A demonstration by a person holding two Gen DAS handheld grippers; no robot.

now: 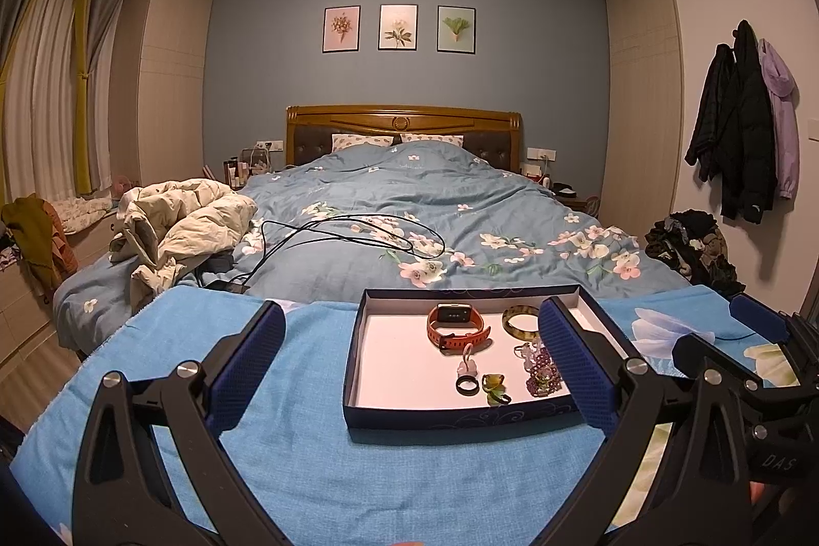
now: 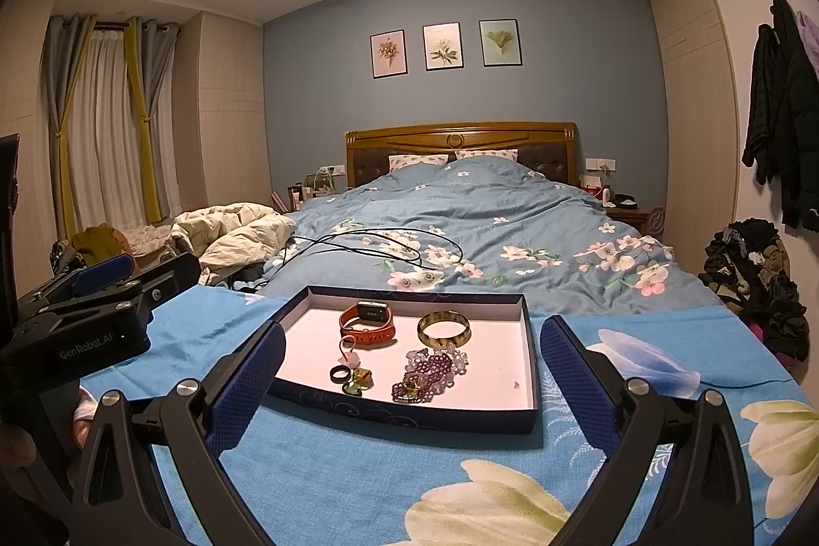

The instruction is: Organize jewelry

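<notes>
A shallow dark-blue cardboard tray with a white floor (image 2: 527,344) lies flat on a light-blue floral cloth. Toward its far edge an orange-strapped smartwatch with a dark rectangular face (image 2: 367,324) rests with its strap looped. Beside it, nearer the far right corner, lies a mottled yellow-green bangle (image 2: 444,327). Close to the near edge sit a small black ring (image 2: 340,373), a translucent green glass piece (image 2: 359,381) touching it, and a heaped tangle of purple and pale beaded bracelets (image 2: 430,369).
</notes>
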